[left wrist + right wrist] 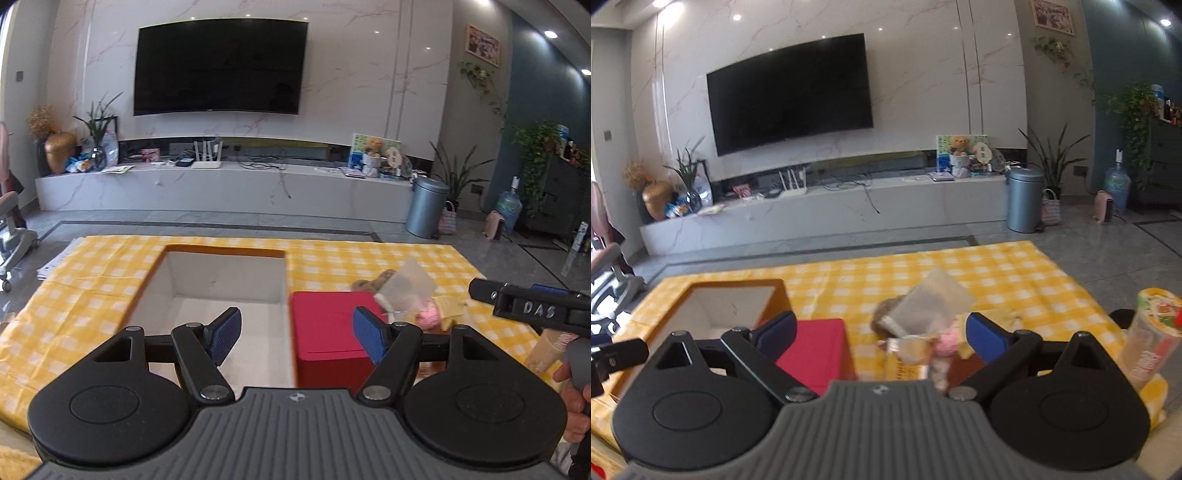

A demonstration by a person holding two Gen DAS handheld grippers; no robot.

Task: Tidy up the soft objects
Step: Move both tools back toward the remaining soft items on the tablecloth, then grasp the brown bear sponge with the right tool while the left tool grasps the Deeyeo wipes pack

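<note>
A heap of soft things lies on the yellow checked cloth [110,288]: a brown plush [884,316], a pink plush [946,343] and a translucent pouch [932,301] on top. In the left wrist view the heap [402,295] sits right of a red box [325,332]. An open cardboard box [221,280] with a white inside stands left of the red box. My left gripper [297,338] is open over the seam between the two boxes and holds nothing. My right gripper [881,336] is open with the heap just beyond its fingers, and the pads do not touch it.
A printed snack tube [1148,339] stands at the table's right edge. A hand [574,406] holds the right gripper's handle. Beyond the table are grey floor, a low TV cabinet [221,184], a metal bin [426,206] and a chair base [14,240] at left.
</note>
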